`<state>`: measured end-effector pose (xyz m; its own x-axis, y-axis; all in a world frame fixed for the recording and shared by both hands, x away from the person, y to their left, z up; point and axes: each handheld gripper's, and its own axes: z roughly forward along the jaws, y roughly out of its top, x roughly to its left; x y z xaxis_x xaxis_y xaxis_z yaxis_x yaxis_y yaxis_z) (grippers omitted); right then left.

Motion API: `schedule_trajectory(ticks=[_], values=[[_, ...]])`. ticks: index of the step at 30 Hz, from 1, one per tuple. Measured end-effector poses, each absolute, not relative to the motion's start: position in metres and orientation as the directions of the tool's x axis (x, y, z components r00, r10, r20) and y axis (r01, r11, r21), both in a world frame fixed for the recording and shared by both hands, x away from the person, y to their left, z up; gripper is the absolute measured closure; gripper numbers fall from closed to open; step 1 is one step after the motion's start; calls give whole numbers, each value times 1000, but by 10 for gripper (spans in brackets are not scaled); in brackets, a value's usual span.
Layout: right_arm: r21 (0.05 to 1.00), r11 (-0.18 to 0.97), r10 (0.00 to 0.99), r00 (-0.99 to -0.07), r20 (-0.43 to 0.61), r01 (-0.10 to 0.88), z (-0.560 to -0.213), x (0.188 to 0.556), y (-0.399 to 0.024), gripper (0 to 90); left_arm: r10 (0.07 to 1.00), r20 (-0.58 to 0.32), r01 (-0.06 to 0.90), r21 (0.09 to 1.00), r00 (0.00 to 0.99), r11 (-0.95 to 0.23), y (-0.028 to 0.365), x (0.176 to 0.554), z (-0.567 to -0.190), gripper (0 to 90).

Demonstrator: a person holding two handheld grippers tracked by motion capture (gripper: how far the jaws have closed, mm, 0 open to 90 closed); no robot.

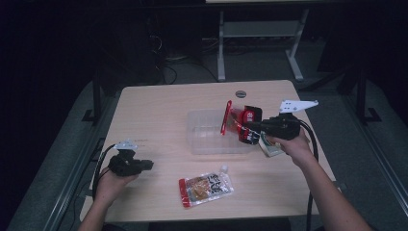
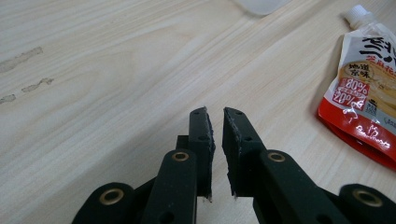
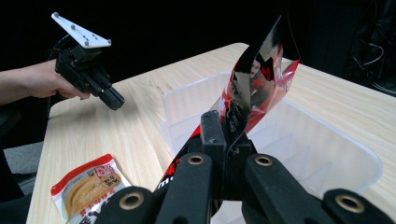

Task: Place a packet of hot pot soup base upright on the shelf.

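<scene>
- Above the clear bin point(image 3: 280, 135), the right claw point(image 3: 227, 135) pinches a red packet point(image 3: 261, 79); held by one edge, it could swing past the rim onto the counter point(image 1: 159, 120).
- Left claw point(image 2: 215, 135), slightly parted and empty, idles near the spouted pouch point(image 2: 364, 93).

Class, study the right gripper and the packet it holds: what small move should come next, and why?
Probably lower the right gripper a little and then open it. Its jaws are shut on the red and black packet, which hangs over the clear plastic bin and does not yet rest inside. The left gripper holds nothing, near the spouted pouch on the table.
</scene>
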<state>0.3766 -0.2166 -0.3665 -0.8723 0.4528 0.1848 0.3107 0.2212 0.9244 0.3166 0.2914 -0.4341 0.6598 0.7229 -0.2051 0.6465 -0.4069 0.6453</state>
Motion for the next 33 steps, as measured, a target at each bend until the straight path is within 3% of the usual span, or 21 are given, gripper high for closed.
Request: schedule_trajectory(ticks=[7, 17, 33], values=[[916, 238, 458, -869, 188, 323, -372, 377, -215, 900, 725, -204, 648, 645, 658, -406, 293, 317, -434, 778], [905, 258, 455, -869, 193, 337, -377, 379, -209, 900, 729, -191, 647, 640, 657, -415, 291, 317, -437, 608], [897, 279, 452, -871, 192, 343, -379, 386, -197, 899, 717, -186, 640, 633, 671, -436, 288, 318, -438, 570]])
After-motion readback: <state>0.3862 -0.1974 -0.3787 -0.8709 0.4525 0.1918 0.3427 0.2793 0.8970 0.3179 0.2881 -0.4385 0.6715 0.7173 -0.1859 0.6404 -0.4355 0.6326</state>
